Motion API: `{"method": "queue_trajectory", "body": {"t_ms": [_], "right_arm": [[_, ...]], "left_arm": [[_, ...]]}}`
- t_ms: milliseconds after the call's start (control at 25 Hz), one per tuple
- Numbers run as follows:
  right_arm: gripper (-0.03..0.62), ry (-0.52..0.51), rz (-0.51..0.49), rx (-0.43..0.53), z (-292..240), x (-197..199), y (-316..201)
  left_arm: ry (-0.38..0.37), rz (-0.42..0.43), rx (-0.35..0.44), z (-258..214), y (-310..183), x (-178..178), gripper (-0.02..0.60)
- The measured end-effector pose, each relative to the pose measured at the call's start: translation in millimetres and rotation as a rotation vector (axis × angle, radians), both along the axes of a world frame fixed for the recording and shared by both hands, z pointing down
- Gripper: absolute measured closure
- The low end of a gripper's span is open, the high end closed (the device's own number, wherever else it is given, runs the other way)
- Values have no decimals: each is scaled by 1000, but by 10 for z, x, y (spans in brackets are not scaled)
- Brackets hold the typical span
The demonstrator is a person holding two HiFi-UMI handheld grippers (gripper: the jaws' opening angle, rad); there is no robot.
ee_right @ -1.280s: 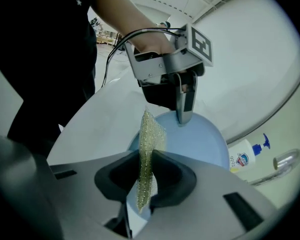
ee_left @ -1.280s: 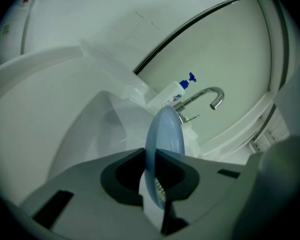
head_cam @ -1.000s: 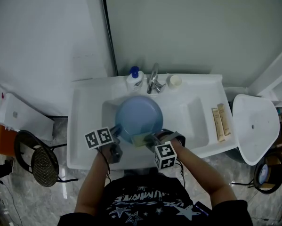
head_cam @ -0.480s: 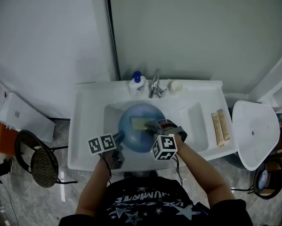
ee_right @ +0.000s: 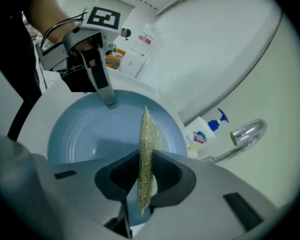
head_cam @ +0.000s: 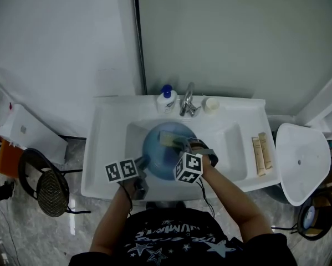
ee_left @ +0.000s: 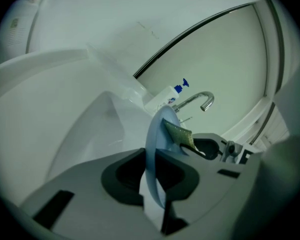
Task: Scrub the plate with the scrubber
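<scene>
A light blue plate (head_cam: 161,151) is held tilted over the white sink basin (head_cam: 224,143). My left gripper (head_cam: 141,162) is shut on the plate's near-left rim; in the left gripper view the plate's edge (ee_left: 152,154) runs between the jaws. My right gripper (head_cam: 179,144) is shut on a flat yellow-green scrubber (head_cam: 167,138), which lies against the plate's far side. In the right gripper view the scrubber (ee_right: 147,154) stands edge-on between the jaws, over the plate's face (ee_right: 89,134). The left gripper's fingers (ee_right: 103,86) clamp the plate's far rim there.
A chrome tap (head_cam: 186,98) stands behind the basin, with a soap bottle with a blue pump (head_cam: 166,100) to its left and a small white cup (head_cam: 211,103) to its right. Two tan tubes (head_cam: 261,154) lie on the counter's right. A white bin lid (head_cam: 301,162) is further right.
My right gripper has carried the scrubber from the plate's near edge up across its face to the far side. The left gripper has kept the plate still.
</scene>
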State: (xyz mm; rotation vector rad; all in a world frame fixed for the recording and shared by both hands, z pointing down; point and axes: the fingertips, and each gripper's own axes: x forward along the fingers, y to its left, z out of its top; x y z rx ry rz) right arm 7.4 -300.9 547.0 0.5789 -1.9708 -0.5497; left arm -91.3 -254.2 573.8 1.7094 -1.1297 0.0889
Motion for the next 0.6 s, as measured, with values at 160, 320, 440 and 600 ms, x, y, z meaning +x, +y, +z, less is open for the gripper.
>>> {"method": "queue_trajectory", "body": {"t_ms": [160,320,440,600], "right_arm": [[520,3,-56,-45,104,-69,151],[520,-4,-106,-100,215,-112,351],[520,4,-154,-153,315,-123,536],[520,-1,-210,-225,416,-113,764]], "left_arm": [[3,-27,-17,50,6,-66,540],[6,-43,-34,119,-12,-135,540],[6,-59,-46,161,-30,-196,540],[11,-91,-54,184,-62,-263,540]]}}
